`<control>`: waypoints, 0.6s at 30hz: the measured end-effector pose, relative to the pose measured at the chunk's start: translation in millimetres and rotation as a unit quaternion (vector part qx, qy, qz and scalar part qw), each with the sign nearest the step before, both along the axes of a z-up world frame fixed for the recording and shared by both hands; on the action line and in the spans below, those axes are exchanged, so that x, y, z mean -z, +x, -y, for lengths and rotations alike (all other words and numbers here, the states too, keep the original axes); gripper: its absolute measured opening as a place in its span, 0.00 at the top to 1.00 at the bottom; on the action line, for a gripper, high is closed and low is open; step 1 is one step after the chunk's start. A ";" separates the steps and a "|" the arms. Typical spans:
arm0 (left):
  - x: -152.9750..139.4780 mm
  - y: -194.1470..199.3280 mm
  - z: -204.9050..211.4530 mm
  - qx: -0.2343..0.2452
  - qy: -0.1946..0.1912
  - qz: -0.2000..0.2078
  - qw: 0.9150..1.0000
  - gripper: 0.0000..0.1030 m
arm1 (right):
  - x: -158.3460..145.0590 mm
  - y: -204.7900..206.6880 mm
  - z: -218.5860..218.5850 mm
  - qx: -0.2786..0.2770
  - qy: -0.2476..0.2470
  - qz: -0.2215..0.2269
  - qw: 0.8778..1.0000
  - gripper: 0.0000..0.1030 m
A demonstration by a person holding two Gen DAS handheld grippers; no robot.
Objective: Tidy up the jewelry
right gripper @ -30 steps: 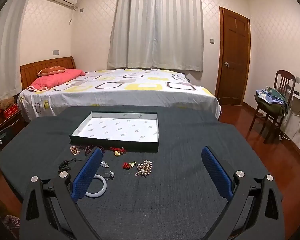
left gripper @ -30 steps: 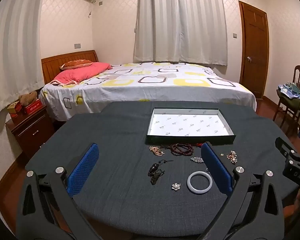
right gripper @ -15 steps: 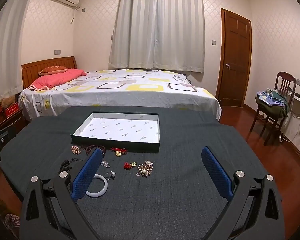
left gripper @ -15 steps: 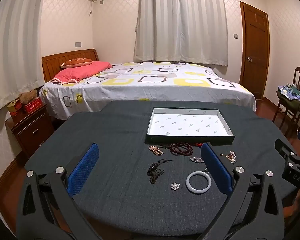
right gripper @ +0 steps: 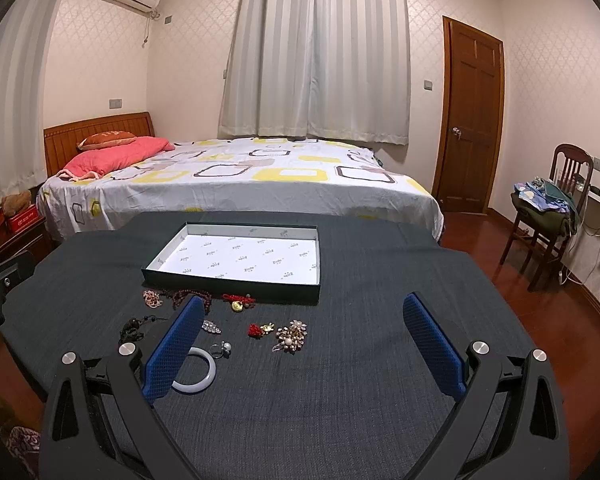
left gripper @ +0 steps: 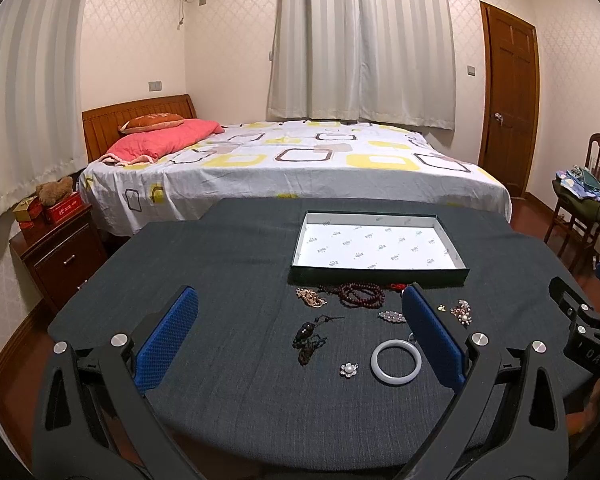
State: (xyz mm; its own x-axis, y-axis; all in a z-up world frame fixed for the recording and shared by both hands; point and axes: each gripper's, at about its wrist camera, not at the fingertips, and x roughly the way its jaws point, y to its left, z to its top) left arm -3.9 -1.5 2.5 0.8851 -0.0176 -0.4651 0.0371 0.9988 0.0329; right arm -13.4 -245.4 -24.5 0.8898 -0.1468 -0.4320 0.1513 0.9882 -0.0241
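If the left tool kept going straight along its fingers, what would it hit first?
Probably the dark corded pendant, which lies on the table roughly midway ahead of the open left tool. Depth is unclear in the fisheye view; aimed higher, it would reach the empty tray instead.

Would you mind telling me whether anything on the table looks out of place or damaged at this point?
Nothing looks damaged. The jewelry, such as the white bangle, dark bead string and pearl cluster brooch, lies loose on the dark tablecloth in front of the tray, which holds nothing yet.
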 end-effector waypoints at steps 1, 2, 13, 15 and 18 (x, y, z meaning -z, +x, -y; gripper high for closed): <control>1.2 0.0 -0.3 0.000 -0.001 0.000 1.000 0.03 | -0.3 0.1 0.2 0.000 0.000 0.000 1.000 0.06; 1.9 -0.1 -0.3 0.000 -0.001 0.000 1.000 0.03 | 0.0 -0.1 0.3 0.000 0.001 0.001 1.000 0.06; 2.6 1.4 -1.1 -0.001 -0.001 -0.001 1.000 0.03 | -0.7 0.4 1.0 0.000 0.001 0.000 1.000 0.06; 3.5 1.5 -1.8 -0.002 -0.001 -0.002 1.000 0.03 | -0.3 0.0 0.3 0.000 0.001 0.000 1.000 0.06; 7.3 0.7 -2.7 -0.003 -0.001 -0.003 1.000 0.03 | -0.4 0.0 0.3 0.000 0.000 0.001 1.000 0.06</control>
